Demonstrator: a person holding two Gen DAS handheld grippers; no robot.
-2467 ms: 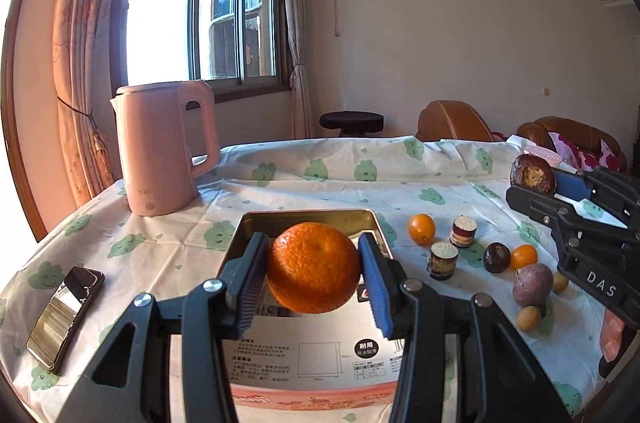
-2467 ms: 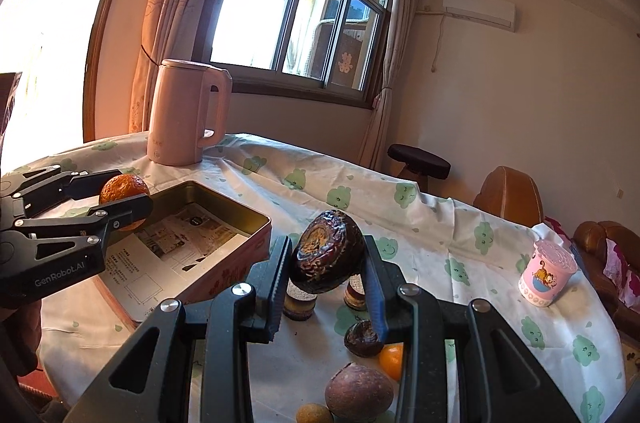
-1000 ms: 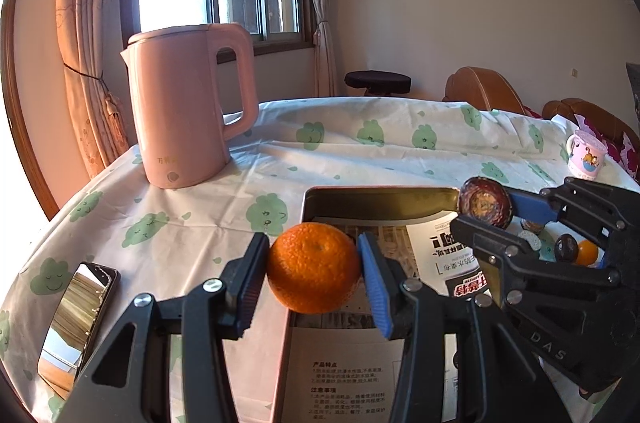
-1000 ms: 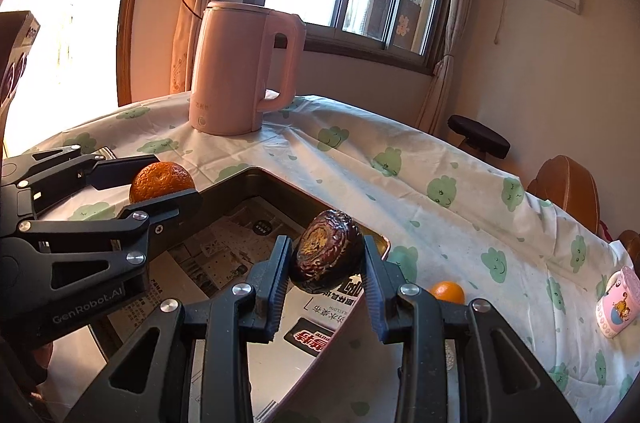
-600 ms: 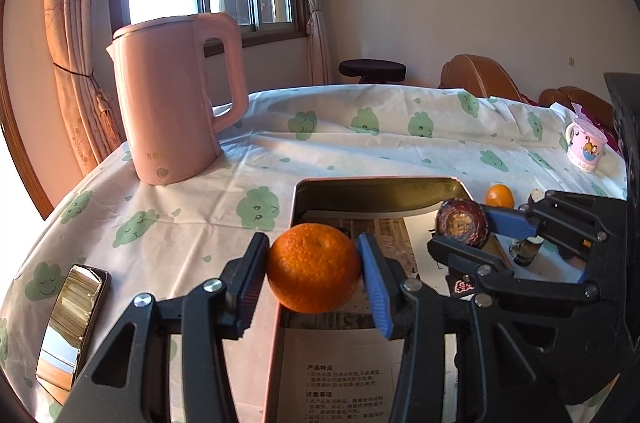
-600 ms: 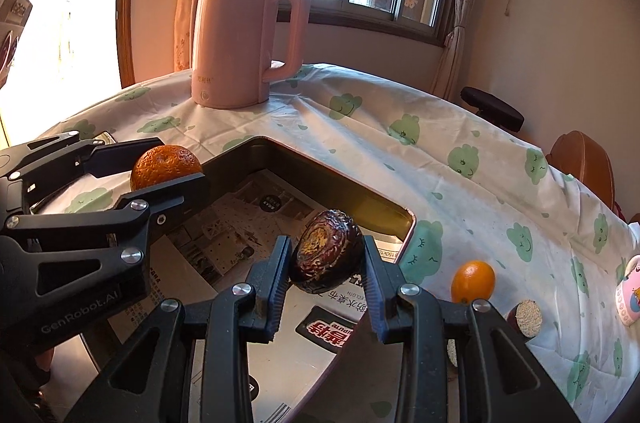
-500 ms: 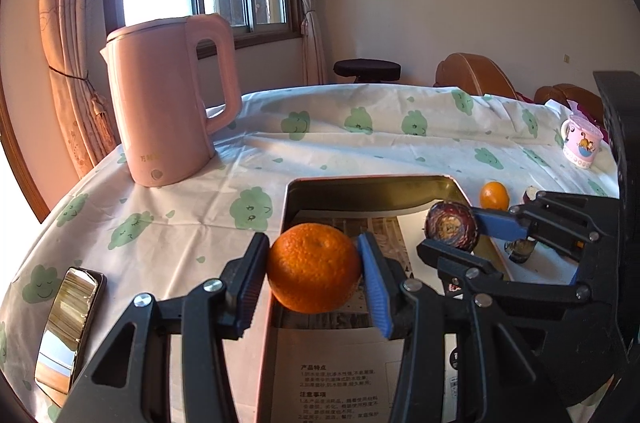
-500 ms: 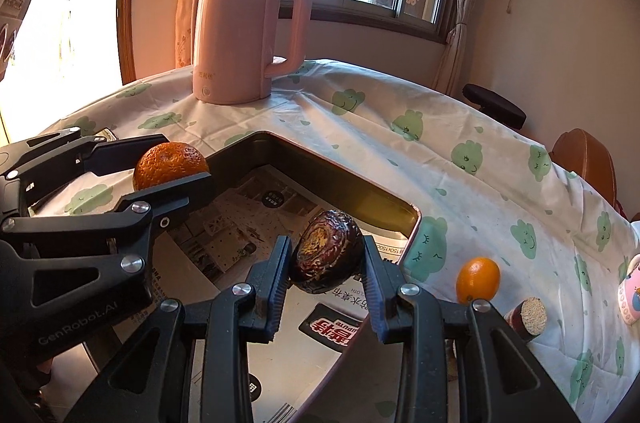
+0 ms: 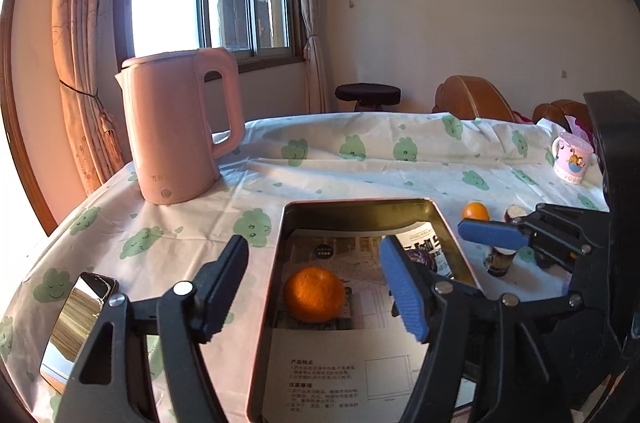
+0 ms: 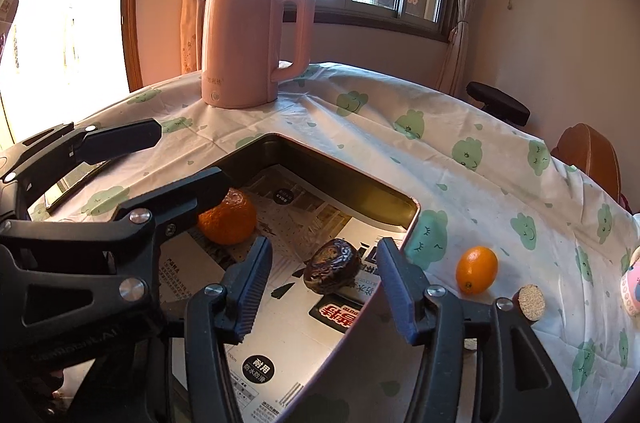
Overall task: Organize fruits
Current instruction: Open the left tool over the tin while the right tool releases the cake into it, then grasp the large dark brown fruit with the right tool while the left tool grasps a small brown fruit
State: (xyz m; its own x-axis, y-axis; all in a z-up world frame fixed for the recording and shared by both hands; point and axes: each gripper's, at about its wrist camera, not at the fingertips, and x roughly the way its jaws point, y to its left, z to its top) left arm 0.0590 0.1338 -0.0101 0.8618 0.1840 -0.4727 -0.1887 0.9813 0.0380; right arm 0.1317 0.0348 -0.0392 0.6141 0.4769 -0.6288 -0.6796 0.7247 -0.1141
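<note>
Two fruits in tin tray (image 10: 412,213): mandarin (image 9: 314,294), wrinkled passion fruit (image 10: 333,265). Left claw (image 9: 314,286) & right claw (image 10: 324,281) opening, nothing gripped. Kumquat (image 10: 477,269), probably more, left near tabletop's right edge.

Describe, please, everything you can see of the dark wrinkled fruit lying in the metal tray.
The dark wrinkled fruit is brownish-purple, roundish, with a shrivelled, glossy skin. It lies free on the printed paper lining of the rectangular metal tray, near its right wall. The right gripper has its jaws opening on either side; neither pad touches it. The round orange mandarin lies apart, further left.
</note>
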